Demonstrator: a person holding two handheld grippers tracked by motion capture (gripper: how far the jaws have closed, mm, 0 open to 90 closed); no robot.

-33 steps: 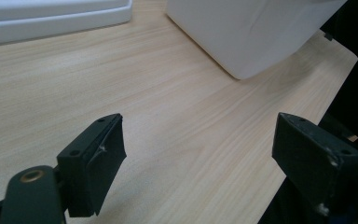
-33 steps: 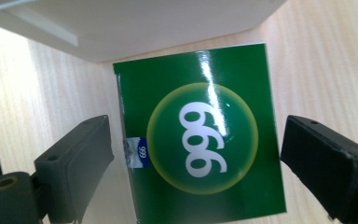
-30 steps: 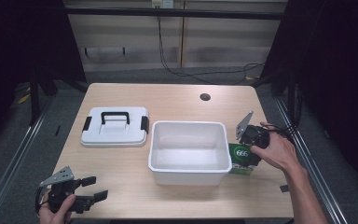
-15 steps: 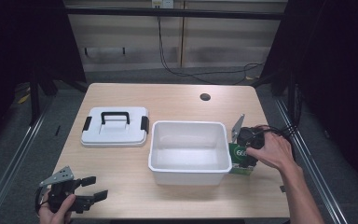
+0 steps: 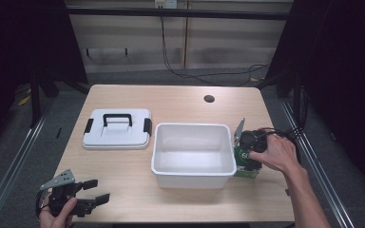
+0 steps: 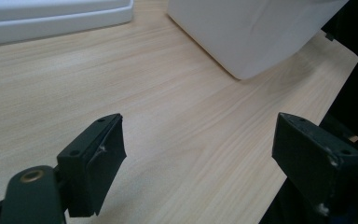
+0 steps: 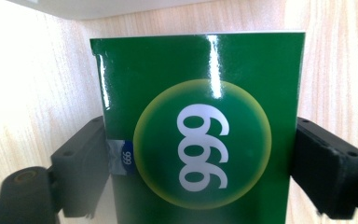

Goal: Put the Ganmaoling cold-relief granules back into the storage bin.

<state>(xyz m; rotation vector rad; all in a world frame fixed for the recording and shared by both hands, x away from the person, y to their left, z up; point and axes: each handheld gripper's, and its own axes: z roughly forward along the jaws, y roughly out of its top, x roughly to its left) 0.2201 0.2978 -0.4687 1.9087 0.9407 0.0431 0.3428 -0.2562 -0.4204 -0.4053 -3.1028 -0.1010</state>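
High view, box: the green box (image 5: 243,161) stands on the table (image 5: 180,102) at the right, touching or just beside the right wall of the open white tub (image 5: 192,154).
High view, right gripper: the right gripper (image 5: 247,151) is down over the box, hand wrapped on top, forearm coming in from the near right.
High view, left gripper: the left gripper (image 5: 94,199) rests at the near left corner, well apart from the tub, pointing right, jaws spread and empty.
High view, lid: the white lid (image 5: 117,128) with a black handle lies flat, left of the tub.
Left gripper view, jaws: wide apart over bare wood, nothing between them; a corner of the tub (image 6: 256,32) sits beyond.
Right gripper view, grip: the jaws bracket the box (image 7: 200,126) on both sides, the right pad against its edge, the left at or just short of the wall; whether they press firmly I cannot tell.
Right gripper view, label: "999" in a yellow-ringed circle.
Risk, slip: the glossy card could slide out if lifted on a light pinch.
Risk, snag: the box stands so close to the tub that a tilted lift could catch the rim or nudge the tub.
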